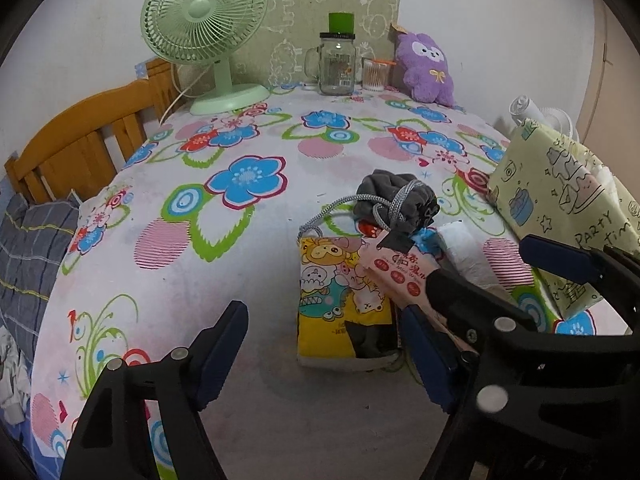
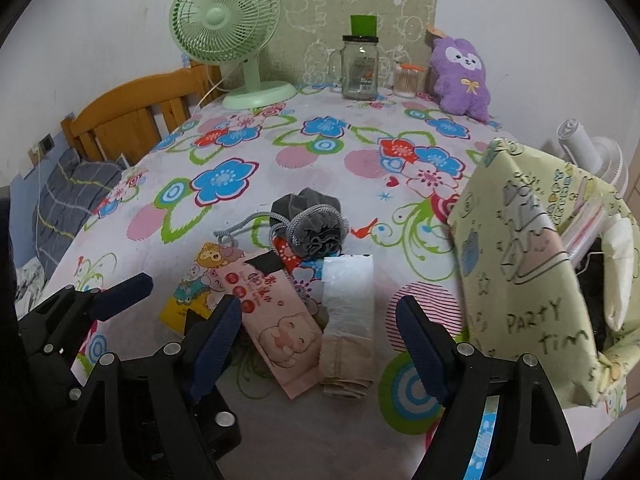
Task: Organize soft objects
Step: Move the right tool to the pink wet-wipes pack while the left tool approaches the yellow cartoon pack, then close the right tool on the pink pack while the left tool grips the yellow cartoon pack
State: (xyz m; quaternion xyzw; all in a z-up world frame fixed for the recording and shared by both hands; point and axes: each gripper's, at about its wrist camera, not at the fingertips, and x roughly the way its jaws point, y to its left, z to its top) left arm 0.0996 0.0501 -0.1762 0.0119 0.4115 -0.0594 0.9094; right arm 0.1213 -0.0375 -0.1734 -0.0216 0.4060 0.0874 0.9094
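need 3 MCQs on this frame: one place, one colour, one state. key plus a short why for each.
1. Where does the purple plush stand?
A. at the far wall, right of the glass jar
B. inside the storage bag
C. beside the pillow

2. What colour is the desk fan?
A. white
B. pale green
C. orange

3. What state is the right tool in?
A. shut on the drawstring pouch
B. shut on the wipes pack
C. open, empty

Key: 1 A, it leans at the wall beside the jar. 2 B, cage and base are pale green. 3 C, its fingers stand spread with nothing between.
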